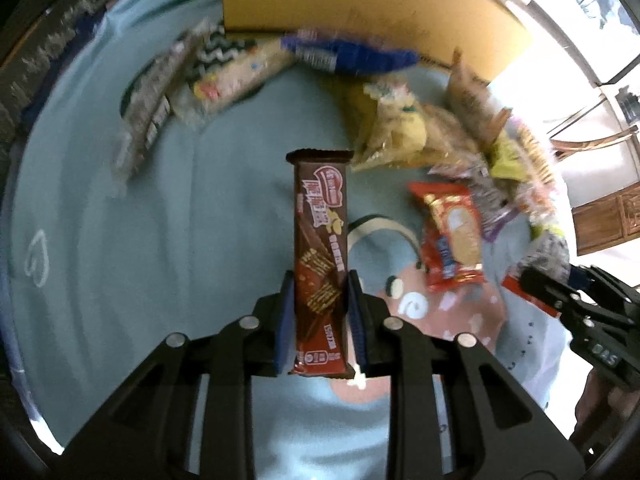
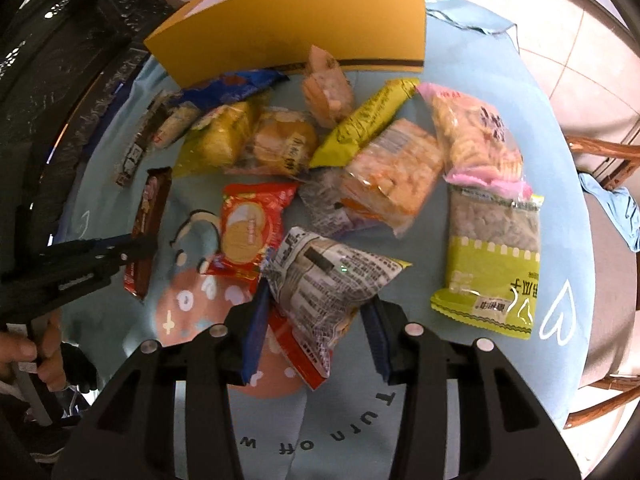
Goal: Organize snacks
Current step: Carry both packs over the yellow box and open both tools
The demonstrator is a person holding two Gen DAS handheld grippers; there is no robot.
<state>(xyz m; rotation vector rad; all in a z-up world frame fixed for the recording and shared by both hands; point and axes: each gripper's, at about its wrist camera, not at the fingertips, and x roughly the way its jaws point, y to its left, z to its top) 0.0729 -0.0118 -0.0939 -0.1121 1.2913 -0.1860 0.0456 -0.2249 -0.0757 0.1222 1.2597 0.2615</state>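
Two packets only being lifted so far — chocolate wafer bar point(image 1: 319, 256) clenched in left fingers point(image 1: 285, 312), printed foil snack bag point(image 2: 326, 276) in right fingers point(image 2: 256, 316) — leaving most snacks scattered before the yellow box point(image 2: 304, 20).

Open blue cloth point(image 1: 100, 220) lies left of the brown wafer bar point(image 1: 320, 248); yellow box point(image 2: 304, 24) walls off the far edge, w/ snack pile point(image 2: 360, 160) crowding centre & right, packs touching, no gaps btwn.

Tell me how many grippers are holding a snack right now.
2. The left gripper clamps a brown wafer bar; the right gripper grips a grey printed packet.
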